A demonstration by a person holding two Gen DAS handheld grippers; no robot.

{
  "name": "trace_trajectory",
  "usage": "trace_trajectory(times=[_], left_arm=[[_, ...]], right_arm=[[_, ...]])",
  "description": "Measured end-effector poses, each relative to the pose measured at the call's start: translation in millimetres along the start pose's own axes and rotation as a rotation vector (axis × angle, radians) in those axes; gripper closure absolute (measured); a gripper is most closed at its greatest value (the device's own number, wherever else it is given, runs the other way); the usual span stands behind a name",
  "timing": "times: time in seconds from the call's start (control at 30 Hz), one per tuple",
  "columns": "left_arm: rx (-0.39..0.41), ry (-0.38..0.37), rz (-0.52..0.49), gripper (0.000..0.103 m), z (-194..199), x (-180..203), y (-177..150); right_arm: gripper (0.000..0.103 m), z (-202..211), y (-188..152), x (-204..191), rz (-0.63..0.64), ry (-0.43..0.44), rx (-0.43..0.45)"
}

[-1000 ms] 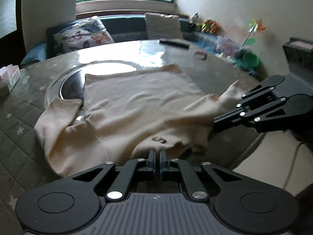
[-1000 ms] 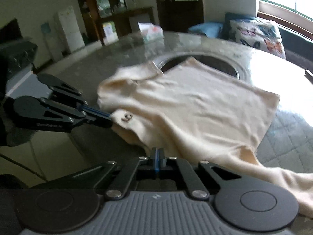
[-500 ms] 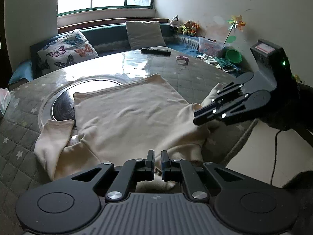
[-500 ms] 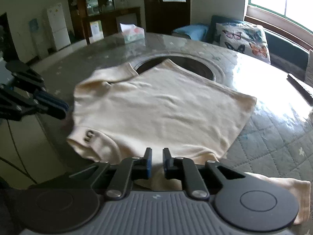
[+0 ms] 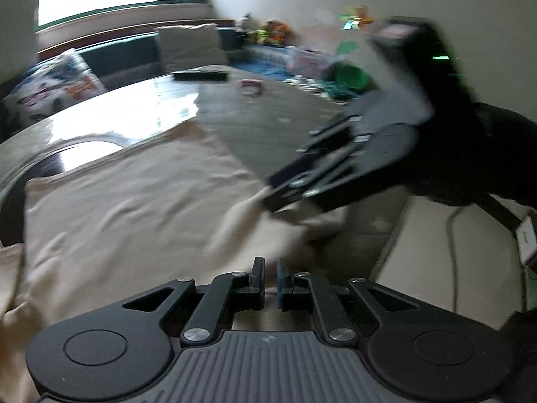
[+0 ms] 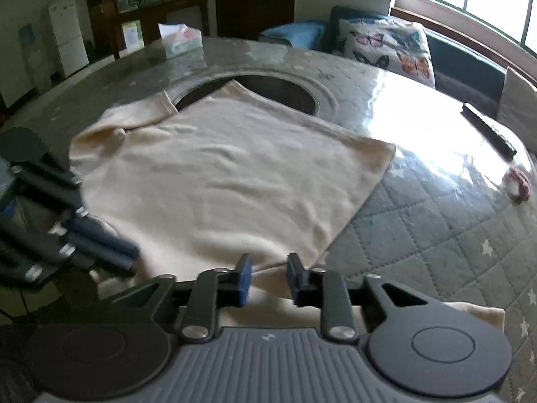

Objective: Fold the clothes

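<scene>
A cream long-sleeved shirt (image 6: 228, 181) lies spread on the round table (image 6: 436, 235), its hem toward the centre. It also shows in the left wrist view (image 5: 127, 208), blurred. My left gripper (image 5: 270, 280) is slightly open with a narrow gap and holds nothing, just above the shirt's near edge. My right gripper (image 6: 266, 278) is open and empty over the shirt's near edge and a sleeve. The right gripper appears blurred in the left wrist view (image 5: 278, 198), touching the fabric. The left gripper appears in the right wrist view (image 6: 110, 252).
A dark round inset (image 6: 278, 90) sits at the table's centre under the shirt's hem. A remote (image 6: 488, 131), a pink hair tie (image 6: 518, 184) and a tissue box (image 6: 183, 40) lie on the table. A couch with a butterfly cushion (image 6: 389, 47) stands behind.
Both grippers were shut on the shirt's near edge a second ago. They have let go and opened, the right one wider. The left view has swung right and blurred.
</scene>
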State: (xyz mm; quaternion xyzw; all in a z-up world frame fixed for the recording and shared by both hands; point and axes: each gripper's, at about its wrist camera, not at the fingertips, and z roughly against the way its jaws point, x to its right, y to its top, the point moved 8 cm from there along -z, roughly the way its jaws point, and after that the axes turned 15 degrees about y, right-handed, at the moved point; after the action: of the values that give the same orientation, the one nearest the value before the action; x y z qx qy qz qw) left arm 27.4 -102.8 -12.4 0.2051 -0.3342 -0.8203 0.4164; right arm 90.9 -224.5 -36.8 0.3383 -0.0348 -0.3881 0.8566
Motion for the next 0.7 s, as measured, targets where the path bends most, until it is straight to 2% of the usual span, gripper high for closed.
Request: trace_trajectory(times=[0.03,0.1,0.17,0.27,0.33,0.43,0.57,0.67,0.7], left_arm=[[-0.002,-0.004,-0.009,0.081,-1,2,-1],[-0.014,0.001,-0.023,0.073,-4,4,-4],[-0.026,0.005,-0.038,0.073,-8,6,-7],[-0.048,0.009,-0.057,0.075,-14,10,-11],[-0.055,-0.019,-0.059,0.092,-13,13,-13],[-0.060,-0.050,-0.049,0.091,-11,13,-13],[-0.052,0.022,0.012,0.090,-12,-20,1],[-0.047,0.077,0.058,0.080,-12,-45,11],[-0.045,0.095,0.073,0.074,-12,-53,15]], right_arm=[[0.072,-3,-1,5,-0.005,-0.013,-0.006],[0.072,-9,-2,13,-0.024,-0.016,-0.012],[0.072,-11,-1,17,-0.040,-0.006,-0.005],[0.071,-15,3,21,-0.034,-0.018,-0.007],[0.070,-17,5,24,-0.033,-0.021,-0.010],[0.068,-20,10,32,-0.035,-0.029,-0.009],[0.064,-25,21,45,-0.050,-0.041,0.002],[0.063,-27,31,56,-0.081,-0.034,0.021],[0.063,-26,34,60,-0.090,-0.033,0.028]])
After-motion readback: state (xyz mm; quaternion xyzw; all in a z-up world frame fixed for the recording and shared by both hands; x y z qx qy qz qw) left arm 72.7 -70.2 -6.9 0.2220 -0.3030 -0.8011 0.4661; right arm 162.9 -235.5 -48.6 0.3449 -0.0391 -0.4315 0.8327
